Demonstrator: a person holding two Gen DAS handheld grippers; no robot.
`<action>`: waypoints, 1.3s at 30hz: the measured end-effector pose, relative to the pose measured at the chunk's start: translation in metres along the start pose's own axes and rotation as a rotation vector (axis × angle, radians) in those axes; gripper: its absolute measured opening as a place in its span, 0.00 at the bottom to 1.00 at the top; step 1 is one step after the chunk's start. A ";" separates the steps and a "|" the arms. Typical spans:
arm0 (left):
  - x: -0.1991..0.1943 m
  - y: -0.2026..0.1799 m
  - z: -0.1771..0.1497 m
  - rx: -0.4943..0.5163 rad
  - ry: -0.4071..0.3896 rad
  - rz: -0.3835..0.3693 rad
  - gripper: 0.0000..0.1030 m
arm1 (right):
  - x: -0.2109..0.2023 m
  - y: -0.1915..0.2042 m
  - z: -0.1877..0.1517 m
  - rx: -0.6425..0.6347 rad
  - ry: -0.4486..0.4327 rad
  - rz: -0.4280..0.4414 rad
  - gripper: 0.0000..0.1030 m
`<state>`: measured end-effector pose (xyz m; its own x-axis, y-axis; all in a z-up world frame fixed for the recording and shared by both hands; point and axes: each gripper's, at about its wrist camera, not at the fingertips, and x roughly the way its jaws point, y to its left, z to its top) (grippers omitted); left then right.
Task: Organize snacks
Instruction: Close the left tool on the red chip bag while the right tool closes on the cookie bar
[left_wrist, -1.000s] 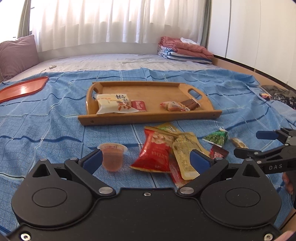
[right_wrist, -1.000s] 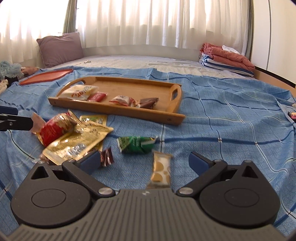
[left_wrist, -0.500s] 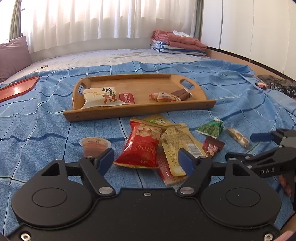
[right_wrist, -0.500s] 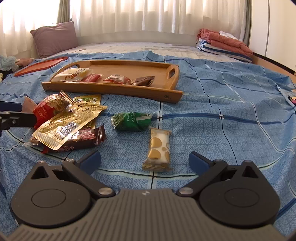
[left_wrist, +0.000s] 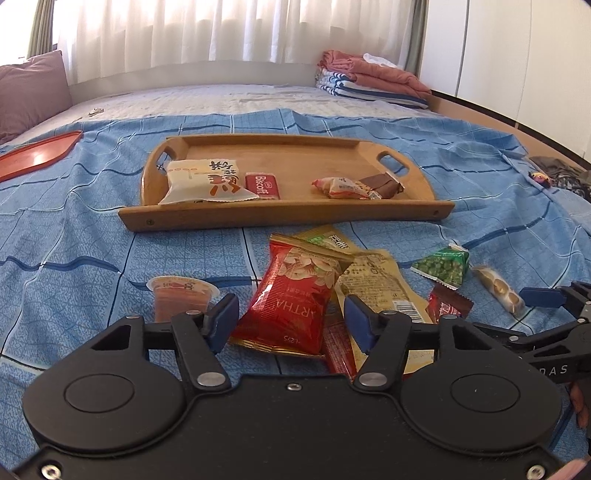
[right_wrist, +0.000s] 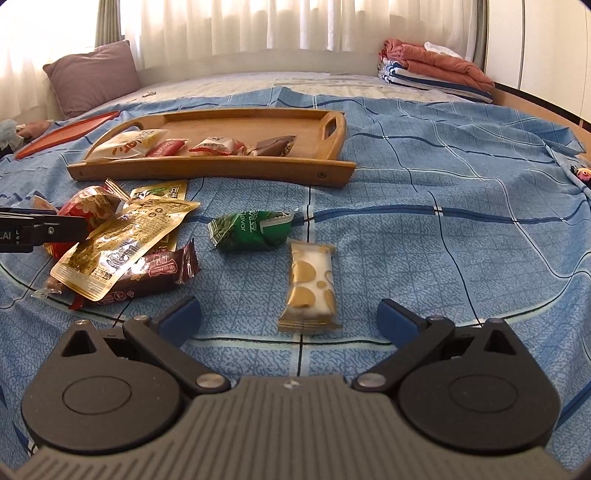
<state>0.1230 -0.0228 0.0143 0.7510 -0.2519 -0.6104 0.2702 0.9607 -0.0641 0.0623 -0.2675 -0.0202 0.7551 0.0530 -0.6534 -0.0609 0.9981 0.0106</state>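
On the blue checked bedspread a wooden tray with cut-out handles lies toward twelve o'clock in both wrist views. Inside it, at its nine o'clock end, sits a white pack with orange characters, touching a red Biscoff biscuit; toward three o'clock lie a red-and-white wrapped sweet and a brown chocolate bar, touching each other.

The left gripper is closing around the bottom edge of a red peanut bag printed "ARTHA", seen upside down; the blue pads flank it and do not yet clearly press it. At the bag's nine o'clock stands a sealed jelly cup. Under and beside the bag lie a gold pouch with a barcode and a yellow-green sachet.

The right gripper stands wide open and empty, with a white bar with gold dots just ahead of it. At the bar's eleven o'clock is a green pea packet reading "flavor". A dark red wrapper lies at nine o'clock. A red lid rests far off at ten o'clock, folded blankets at one.
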 end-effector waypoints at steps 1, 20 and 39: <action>0.001 0.000 0.000 0.004 -0.001 0.000 0.58 | 0.000 0.001 0.000 -0.003 0.000 -0.002 1.00; -0.003 0.000 0.007 -0.002 0.005 -0.008 0.41 | -0.018 -0.001 0.003 0.046 -0.068 0.045 0.55; -0.029 -0.005 0.023 0.006 -0.054 -0.006 0.39 | -0.045 -0.001 0.022 0.053 -0.184 0.020 0.11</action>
<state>0.1140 -0.0235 0.0508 0.7806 -0.2638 -0.5667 0.2781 0.9585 -0.0631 0.0426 -0.2706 0.0259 0.8608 0.0728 -0.5037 -0.0461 0.9968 0.0653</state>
